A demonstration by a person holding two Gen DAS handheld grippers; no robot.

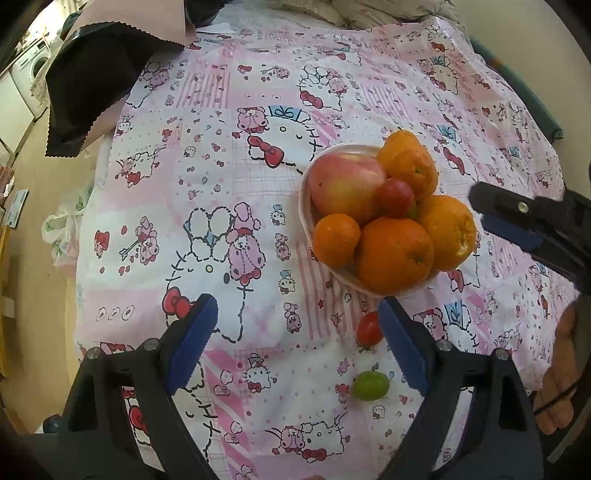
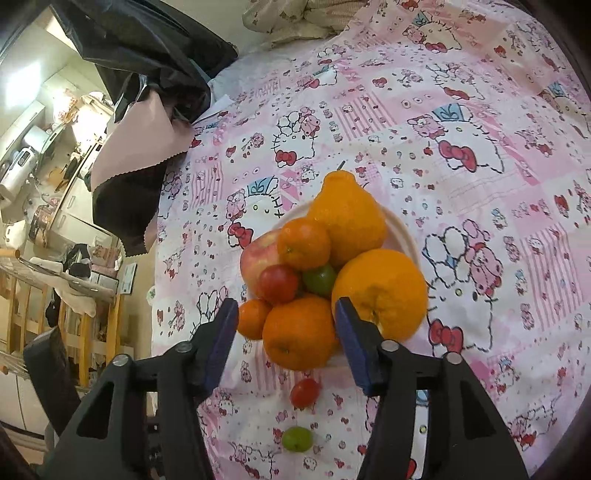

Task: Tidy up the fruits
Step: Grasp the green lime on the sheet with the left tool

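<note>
A white bowl (image 1: 304,206) on the pink cartoon tablecloth holds an apple (image 1: 345,184), several oranges (image 1: 393,254), a red cherry tomato (image 1: 396,196) and a green grape (image 2: 320,280). A loose red cherry tomato (image 1: 369,329) and a loose green grape (image 1: 370,385) lie on the cloth in front of the bowl; both also show in the right wrist view, the tomato (image 2: 304,392) and the grape (image 2: 297,438). My left gripper (image 1: 299,339) is open and empty, near the loose tomato. My right gripper (image 2: 286,339) is open and empty above the bowl's near side, and shows in the left view (image 1: 509,221).
A black and pink cloth (image 1: 92,85) hangs over the table's far left corner. The table edge drops to the floor on the left (image 1: 79,258). A chair and shelves (image 2: 55,332) stand left of the table. A beige cloth (image 2: 295,18) lies at the back.
</note>
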